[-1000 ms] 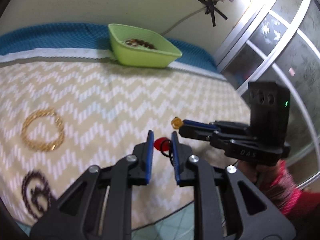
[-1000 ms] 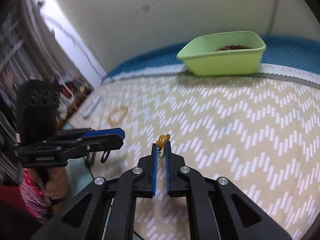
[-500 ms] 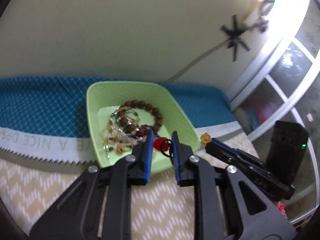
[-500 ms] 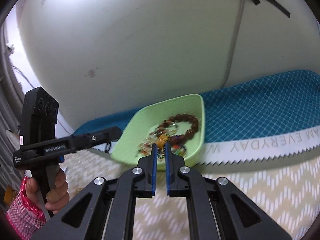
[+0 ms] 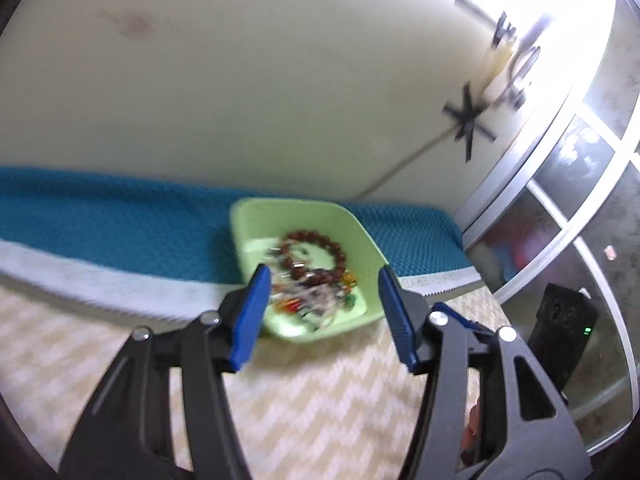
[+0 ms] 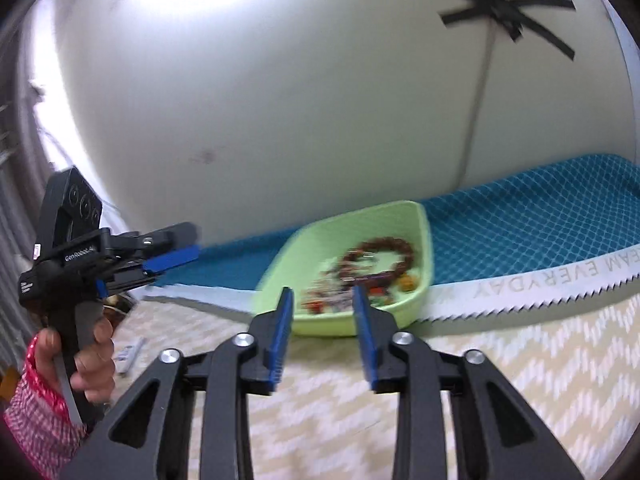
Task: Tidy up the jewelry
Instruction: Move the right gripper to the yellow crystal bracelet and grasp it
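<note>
Jewelry (image 5: 316, 280) heaped in green tray (image 5: 256, 224), both hand-held grippers open

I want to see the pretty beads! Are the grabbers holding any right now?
No. The left gripper and right gripper have just opened, with nothing between them. The jewelry lies in the green tray.

Open bedspread (image 6: 520, 380) before the green tray (image 6: 424, 240), wall (image 6: 280, 120) close behind it, window frame (image 5: 540, 184) beside.

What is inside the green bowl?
The green bowl holds a brown bead bracelet at the back and a blurry heap of small colourful jewelry in front. The blue fingers cover part of the heap, and anything under it is hidden.
</note>
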### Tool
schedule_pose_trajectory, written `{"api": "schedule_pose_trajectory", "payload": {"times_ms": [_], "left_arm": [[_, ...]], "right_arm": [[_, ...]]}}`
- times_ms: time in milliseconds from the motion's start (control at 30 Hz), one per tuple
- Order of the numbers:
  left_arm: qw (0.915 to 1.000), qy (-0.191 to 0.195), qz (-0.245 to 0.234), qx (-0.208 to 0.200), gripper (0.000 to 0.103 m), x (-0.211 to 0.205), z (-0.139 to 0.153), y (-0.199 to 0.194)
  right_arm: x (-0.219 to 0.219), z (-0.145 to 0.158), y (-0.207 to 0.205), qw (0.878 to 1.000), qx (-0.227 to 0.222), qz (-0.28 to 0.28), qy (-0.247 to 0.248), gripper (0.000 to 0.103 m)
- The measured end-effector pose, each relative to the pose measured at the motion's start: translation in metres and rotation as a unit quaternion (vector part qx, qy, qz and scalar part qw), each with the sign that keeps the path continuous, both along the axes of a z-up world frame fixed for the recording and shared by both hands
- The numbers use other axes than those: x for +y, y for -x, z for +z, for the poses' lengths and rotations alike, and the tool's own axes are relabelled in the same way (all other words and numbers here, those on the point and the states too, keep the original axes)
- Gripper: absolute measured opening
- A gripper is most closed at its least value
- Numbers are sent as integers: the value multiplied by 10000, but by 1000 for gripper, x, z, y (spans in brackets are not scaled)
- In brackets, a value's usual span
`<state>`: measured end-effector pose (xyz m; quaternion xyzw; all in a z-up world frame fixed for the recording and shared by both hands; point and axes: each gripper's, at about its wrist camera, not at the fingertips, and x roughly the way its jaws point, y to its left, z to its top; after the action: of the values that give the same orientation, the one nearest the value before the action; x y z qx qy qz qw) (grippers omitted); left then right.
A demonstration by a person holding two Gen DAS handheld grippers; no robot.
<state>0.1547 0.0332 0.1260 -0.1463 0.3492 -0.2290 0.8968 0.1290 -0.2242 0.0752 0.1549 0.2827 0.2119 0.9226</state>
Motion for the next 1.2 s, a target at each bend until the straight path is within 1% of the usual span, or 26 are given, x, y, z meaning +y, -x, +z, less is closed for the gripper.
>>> {"api": "schedule_pose_trajectory", "payload": {"times_ms": [33,67,100,133,167,200,233,300,333,367,433,467,500,567,633,700,767,833,933,967,1000,1067,1100,1133,1167,1200], "left_arm": [[9998,-91,162,-83,54,16,5,16],[9983,-331,449,-139,57,39,7,39],[9965,-508,651,-128,58,52,5,52],[9929,-719,940,-89,58,69,0,72],[9906,-803,1109,-57,58,80,-5,86],[9882,-855,1270,6,58,95,-16,109],[9873,-870,1324,80,58,102,-27,124],[9844,-988,1415,357,58,112,-52,154],[9835,-1033,1420,445,58,116,-62,166],[9829,-1063,1422,481,58,117,-70,177],[9823,-1114,1434,456,58,116,-83,199],[9820,-1138,1442,446,58,112,-89,208],[9821,-1138,1430,444,58,111,-93,213],[9836,-1121,1353,416,58,108,-100,221],[9849,-1167,1230,349,58,102,-103,222],[9835,-1326,1193,291,58,95,-103,220],[9805,-1454,1292,297,58,96,-102,215],[9780,-1537,1382,285,58,99,-102,215],[9810,-1443,1259,308,58,102,-105,220],[9812,-1417,1259,368,58,103,-107,219],[9808,-1417,1279,408,58,105,-109,218],[9789,-1417,1372,533,58,108,-112,215],[9780,-1403,1399,647,58,110,-115,211],[9780,-1397,1397,676,58,112,-118,208],[9773,-1453,1398,651,58,111,-118,205],[9753,-1592,1375,674,58,108,-118,199]], "right_arm": [[5,0,10,9998,-68,52,-153,54],[14,-4,22,9989,15,207,-427,58],[22,-10,23,9975,203,421,-527,58],[33,-17,24,9946,508,698,-577,58],[48,-28,26,9900,845,963,-591,58],[59,-34,29,9876,968,1097,-569,53],[74,-41,33,9853,1055,1272,-428,50],[104,-51,41,9803,1213,1556,-35,35],[111,-54,44,9777,1284,1663,8,29],[120,-58,49,9742,1384,1784,-8,27],[130,-63,60,9707,1504,1872,-42,18],[136,-66,66,9691,1550,1916,-39,16],[140,-67,70,9683,1565,1944,-29,13],[150,-70,75,9682,1575,1940,141,12],[160,-71,71,9679,1579,1927,319,12],[174,-67,59,9699,1473,1842,608,12],[188,-64,48,9711,1294,1742,994,12],[198,-64,34,9707,1310,1678,1111,12],[213,-68,18,9687,1303,1601,1376,12],[218,-73,11,9664,1353,1567,1526,9],[223,-77,6,9630,1361,1543,1739,0],[225,-78,1,9612,1188,1385,2070,0],[219,-78,-1,9626,1206,1253,2077,0],[213,-78,-2,9639,1198,1111,2102,0],[200,-78,-4,9660,1237,993,2042,0],[186,-78,-4,9677,1288,917,1964,0]]}}
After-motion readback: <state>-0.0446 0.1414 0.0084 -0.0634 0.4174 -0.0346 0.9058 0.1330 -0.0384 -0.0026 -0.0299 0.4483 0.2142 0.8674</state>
